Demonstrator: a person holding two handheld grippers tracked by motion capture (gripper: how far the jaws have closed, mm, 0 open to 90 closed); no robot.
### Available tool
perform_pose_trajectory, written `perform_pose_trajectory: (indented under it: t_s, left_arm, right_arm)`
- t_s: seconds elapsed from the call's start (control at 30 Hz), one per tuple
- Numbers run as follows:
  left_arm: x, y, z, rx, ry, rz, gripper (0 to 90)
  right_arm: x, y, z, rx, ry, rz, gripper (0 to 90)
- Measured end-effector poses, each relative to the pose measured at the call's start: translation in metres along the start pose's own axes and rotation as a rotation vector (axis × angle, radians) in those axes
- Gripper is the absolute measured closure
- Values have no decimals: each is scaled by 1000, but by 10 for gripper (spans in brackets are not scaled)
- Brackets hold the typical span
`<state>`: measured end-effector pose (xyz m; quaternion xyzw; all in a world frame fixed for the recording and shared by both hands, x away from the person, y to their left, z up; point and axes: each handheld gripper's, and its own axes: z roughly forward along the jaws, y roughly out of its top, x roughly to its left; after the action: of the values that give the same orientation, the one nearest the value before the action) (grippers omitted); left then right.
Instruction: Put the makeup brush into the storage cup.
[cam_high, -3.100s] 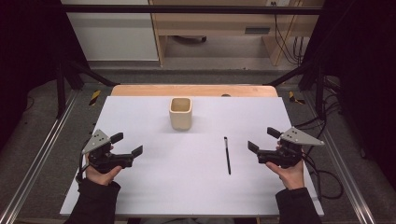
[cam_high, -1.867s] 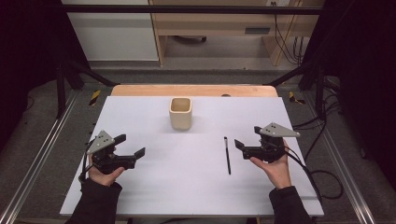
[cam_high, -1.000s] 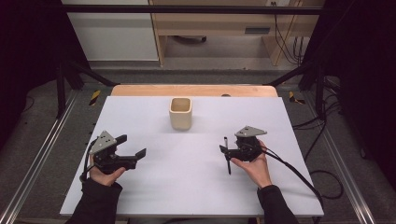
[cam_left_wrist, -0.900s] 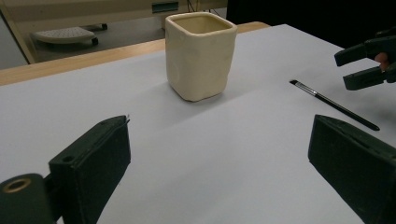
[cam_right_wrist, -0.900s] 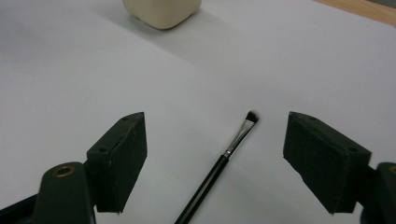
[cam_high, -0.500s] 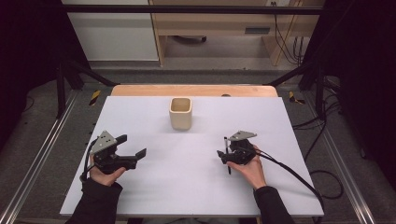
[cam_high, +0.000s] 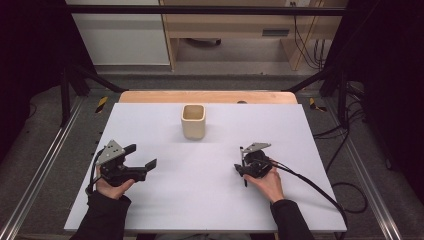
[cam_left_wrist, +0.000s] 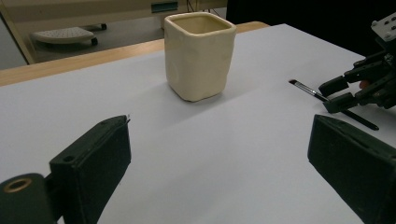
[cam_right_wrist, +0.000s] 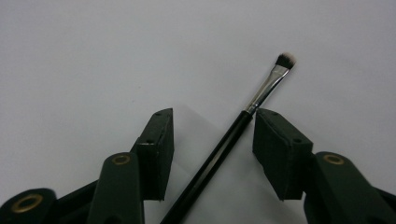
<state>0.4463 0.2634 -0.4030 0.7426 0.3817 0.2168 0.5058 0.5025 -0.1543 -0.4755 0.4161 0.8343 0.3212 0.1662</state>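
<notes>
Since three seconds ago our right gripper (cam_high: 242, 168) has travelled from the right edge toward the centre right of the high view, down onto the slim black makeup brush (cam_right_wrist: 233, 135). Its jaws stand parted, one on each side of the glossy handle, not yet clamped; the silver ferrule and pale-tipped bristles point to the upper right. Our left gripper (cam_high: 142, 165) hovers lower left, jaws wide, holding nothing. A cream, square-sided ceramic cup (cam_high: 193, 121) stands upper centre on the matte white table (cam_high: 200, 210).
</notes>
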Motion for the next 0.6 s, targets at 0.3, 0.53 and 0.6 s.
perform_pose_trajectory:
  t_s: [0.3, 0.53, 0.6]
  left_arm:
    - [-2, 0, 1, -2, -1, 0, 58]
    - [-2, 0, 1, 0, -3, -1, 59]
    - [-2, 0, 1, -1, -4, 2, 60]
  right_arm:
    - [0, 0, -2, 5, 2, 0, 656]
    - [-2, -1, -4, 13, 6, 1, 751]
    - [-3, -1, -5, 19, 5, 6, 764]
